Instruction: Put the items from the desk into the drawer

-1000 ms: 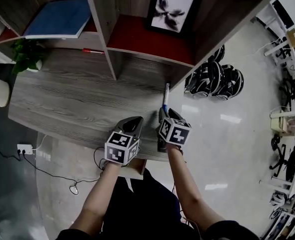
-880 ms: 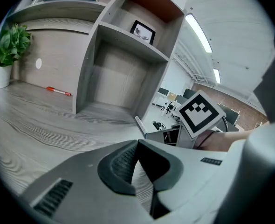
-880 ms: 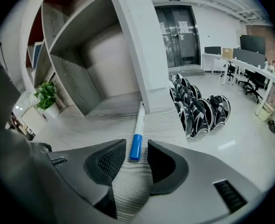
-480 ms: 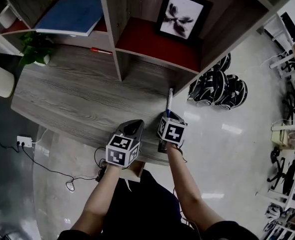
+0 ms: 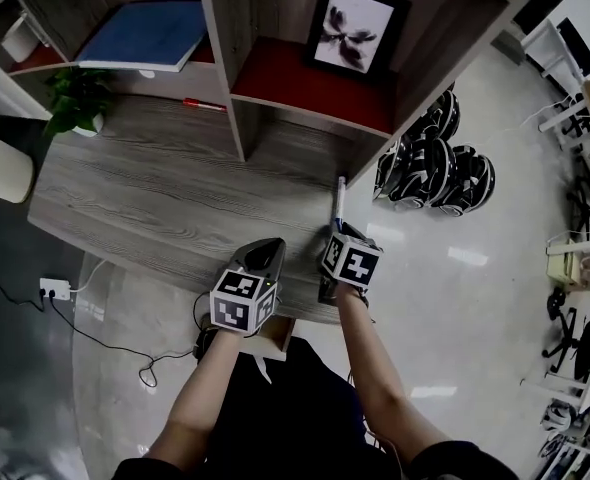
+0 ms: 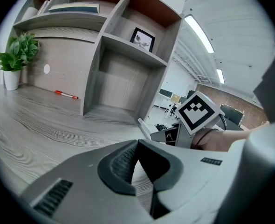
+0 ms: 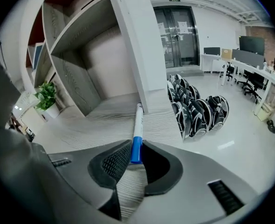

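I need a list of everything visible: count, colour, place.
wooden desk: one, grey, centre.
shelf unit: one, grey and red, on desk.
flat book: one, blue, left shelf.
framed picture: one, black frame, right shelf.
potted plant: one, green, desk's left.
thin pen: one, red, beside shelf.
marker pen: one, white and blue, desk's right edge.
round objects: several, black and white, floor right.
power strip: one, white, floor left.
left gripper: one, grey, shut, desk's near edge.
right gripper: one, grey, just closed on marker pen.
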